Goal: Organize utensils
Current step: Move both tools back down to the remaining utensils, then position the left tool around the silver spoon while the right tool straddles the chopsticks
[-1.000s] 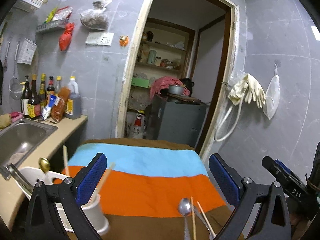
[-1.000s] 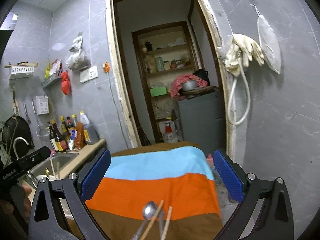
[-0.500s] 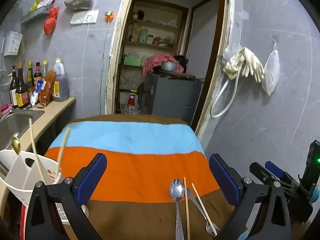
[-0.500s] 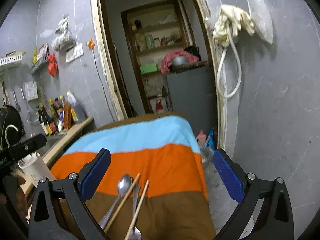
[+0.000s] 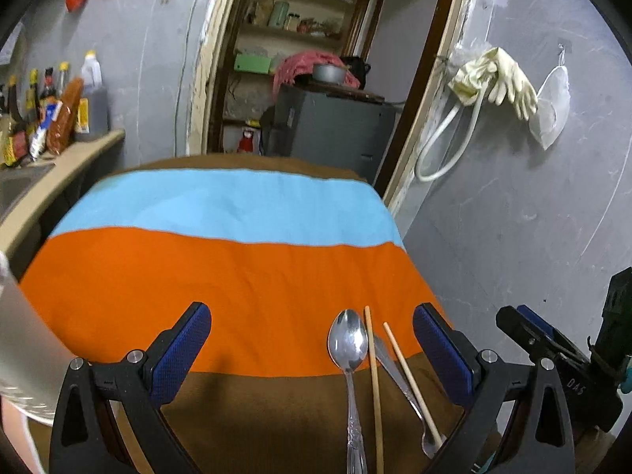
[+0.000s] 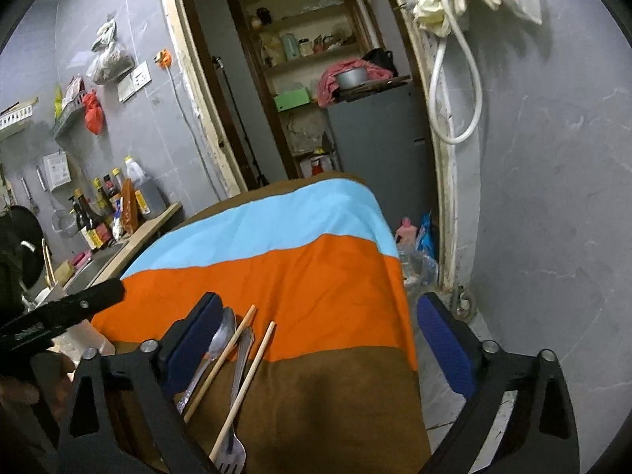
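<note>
Striped cloth (image 5: 237,276) covering the desk, banded light blue at the far edge, orange across the middle, brown along the near edge.

Near the desk's near right corner, four utensils lying close together, handles toward the near edge:
- Metal spoon (image 5: 347,345), bowl up on the orange band, handle running back over the brown.
- Wooden chopstick (image 5: 373,387) just right of the spoon, nearly parallel to it.
- Metal fork (image 6: 233,450) partly under the chopsticks, tines at the near edge in the right wrist view.
- Second chopstick (image 5: 410,379) furthest right, angled across the fork's handle.

Left gripper (image 5: 312,351) hovering above the near edge, jaws wide apart, nothing between the blue pads; spoon and chopsticks lying on the cloth in the gap, closer to the right pad. Right gripper (image 6: 316,339) also above the near right corner, jaws wide apart and empty; its left pad just beside the spoon, contact impossible to judge.

White container (image 5: 23,355) blurred at the desk's left edge, only partly in frame.

Beyond the left edge, a counter (image 5: 59,170) with a row of sauce bottles (image 5: 51,114) by a sink. Past the far edge, an open doorway with a grey cabinet (image 5: 331,126). On the wall to the right, hanging rubber gloves (image 5: 497,79) and a white hose (image 5: 450,142).
</note>
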Demonstrator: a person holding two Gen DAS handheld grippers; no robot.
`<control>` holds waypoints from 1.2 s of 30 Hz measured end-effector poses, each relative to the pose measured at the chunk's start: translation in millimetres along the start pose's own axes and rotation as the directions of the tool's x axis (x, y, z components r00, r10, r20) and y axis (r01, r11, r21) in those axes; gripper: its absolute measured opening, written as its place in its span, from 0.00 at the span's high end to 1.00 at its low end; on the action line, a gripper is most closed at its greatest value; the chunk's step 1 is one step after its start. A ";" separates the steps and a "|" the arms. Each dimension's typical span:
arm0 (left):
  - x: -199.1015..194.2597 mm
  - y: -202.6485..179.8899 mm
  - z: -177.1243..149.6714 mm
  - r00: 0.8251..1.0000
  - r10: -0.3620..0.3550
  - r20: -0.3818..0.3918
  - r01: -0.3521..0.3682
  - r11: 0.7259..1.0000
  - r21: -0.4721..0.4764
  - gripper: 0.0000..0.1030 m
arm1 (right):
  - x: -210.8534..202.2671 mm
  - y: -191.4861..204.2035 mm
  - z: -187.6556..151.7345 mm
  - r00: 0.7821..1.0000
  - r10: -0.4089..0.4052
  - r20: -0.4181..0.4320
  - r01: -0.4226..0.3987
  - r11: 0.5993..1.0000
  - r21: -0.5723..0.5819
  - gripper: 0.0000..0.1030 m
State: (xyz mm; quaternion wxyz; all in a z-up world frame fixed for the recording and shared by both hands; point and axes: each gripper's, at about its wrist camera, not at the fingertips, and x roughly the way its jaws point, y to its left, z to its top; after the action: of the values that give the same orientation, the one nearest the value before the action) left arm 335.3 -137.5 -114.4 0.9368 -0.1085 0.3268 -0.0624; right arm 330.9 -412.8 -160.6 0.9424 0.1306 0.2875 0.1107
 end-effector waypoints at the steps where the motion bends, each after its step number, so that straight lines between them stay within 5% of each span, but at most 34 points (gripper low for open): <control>1: 6.3 1.0 -1.7 1.000 -0.007 -0.013 0.007 1.000 -0.005 0.00 | 4.0 0.5 -1.8 1.000 0.009 -0.010 -0.009 1.000 -0.004 0.15; 9: 43.6 7.5 -12.5 0.996 -0.038 -0.086 0.036 0.999 -0.027 0.13 | 33.5 13.3 -15.0 0.992 0.089 -0.093 -0.093 0.995 -0.039 0.46; 14: 58.2 14.9 -14.1 0.990 -0.082 -0.114 0.075 0.995 -0.062 0.31 | 46.5 20.9 -21.9 0.983 0.104 -0.150 -0.117 0.990 -0.078 0.67; 26: 91.8 9.1 -19.5 0.951 -0.204 -0.233 0.192 0.979 -0.072 0.62 | 65.3 33.4 -33.3 0.951 0.162 -0.264 -0.196 0.975 -0.104 0.71; 36: 107.6 2.0 -18.2 0.919 -0.265 -0.291 0.261 0.964 -0.056 0.66 | 71.6 34.0 -35.5 0.939 0.164 -0.301 -0.201 0.975 -0.097 0.71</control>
State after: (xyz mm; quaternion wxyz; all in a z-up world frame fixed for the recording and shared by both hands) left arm 407.7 -158.8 -193.2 0.8595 -0.1484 0.4461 -0.2005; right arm 364.1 -354.1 -215.3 0.8817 0.0791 0.4022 0.2336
